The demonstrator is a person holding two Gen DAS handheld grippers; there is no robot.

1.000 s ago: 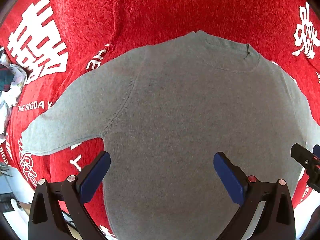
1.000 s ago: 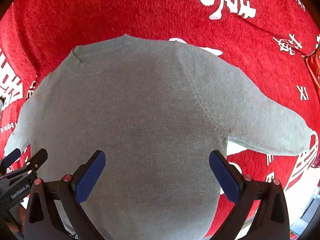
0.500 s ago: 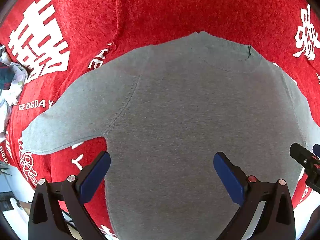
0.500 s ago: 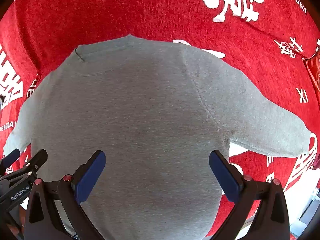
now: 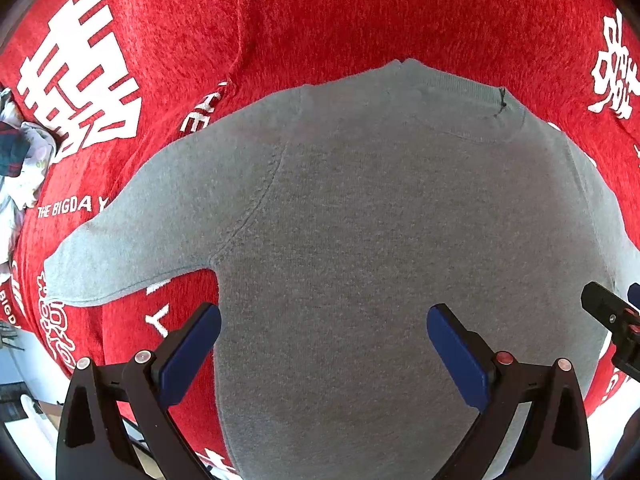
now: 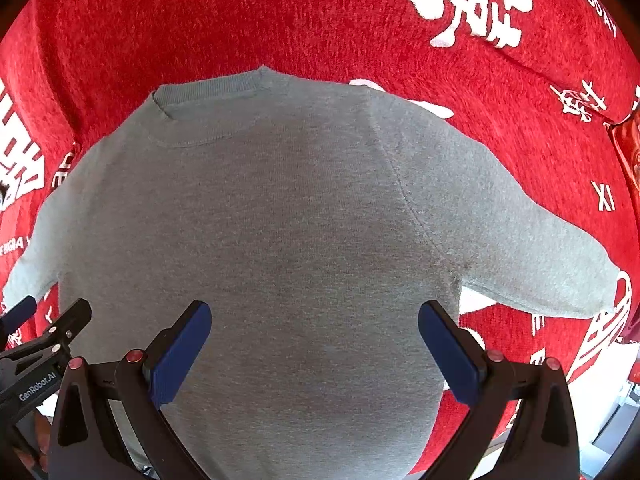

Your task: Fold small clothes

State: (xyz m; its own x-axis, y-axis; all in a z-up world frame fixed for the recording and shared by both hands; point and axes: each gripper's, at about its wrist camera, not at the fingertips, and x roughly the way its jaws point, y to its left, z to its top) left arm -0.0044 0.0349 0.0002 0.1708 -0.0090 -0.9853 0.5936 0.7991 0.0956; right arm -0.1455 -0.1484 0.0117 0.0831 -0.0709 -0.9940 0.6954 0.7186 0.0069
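A small grey sweater (image 5: 360, 220) lies flat and spread out on a red cloth, collar at the far side, both sleeves out to the sides; it also fills the right wrist view (image 6: 280, 220). My left gripper (image 5: 324, 320) is open and empty, hovering above the sweater's lower left body near the left armpit. My right gripper (image 6: 314, 316) is open and empty above the lower right body. The sweater's bottom hem is hidden below both views.
The red cloth (image 5: 360, 12) with white characters and lettering covers the table (image 6: 240, 12). A bundle of other clothes (image 5: 16, 160) lies at the far left edge. The table's near edge shows at the bottom corners.
Both grippers have drawn back slightly toward the near side, so the sweater sits a little lower in both views. Jaws stay open.
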